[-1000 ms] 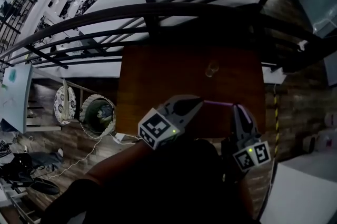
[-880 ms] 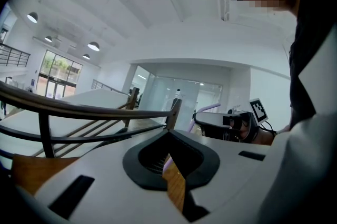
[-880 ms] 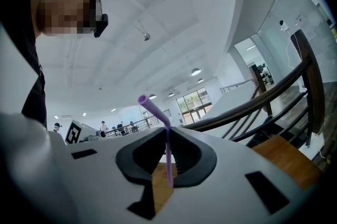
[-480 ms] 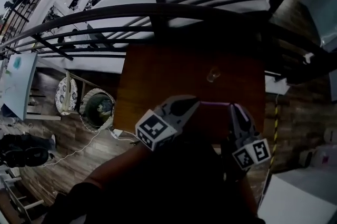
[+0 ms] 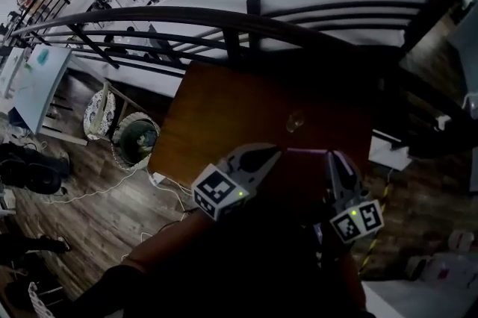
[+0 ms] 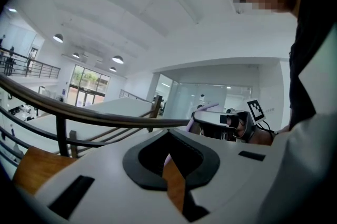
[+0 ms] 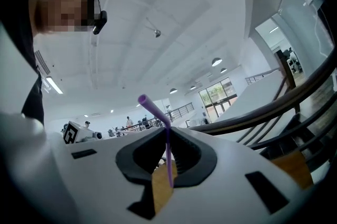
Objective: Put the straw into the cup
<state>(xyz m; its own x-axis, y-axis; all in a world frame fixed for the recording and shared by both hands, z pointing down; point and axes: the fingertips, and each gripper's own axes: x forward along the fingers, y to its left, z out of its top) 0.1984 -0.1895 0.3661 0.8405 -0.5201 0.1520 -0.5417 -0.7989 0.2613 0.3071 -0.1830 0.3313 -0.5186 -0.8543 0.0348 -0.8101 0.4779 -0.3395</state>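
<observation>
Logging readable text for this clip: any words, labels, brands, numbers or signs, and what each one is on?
No readable text in any view.
Marker cube on the left tongs: square black-and-white pattern, no letters.
Marker cube on the right tongs: pattern only.
The straw, cup and table show no print.

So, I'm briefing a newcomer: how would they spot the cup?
Find the brown wooden table under the dark curved railing. Just right of its middle stands a small clear cup, the only thing resting on the tabletop; the purple straw is held above the near edge.
</observation>
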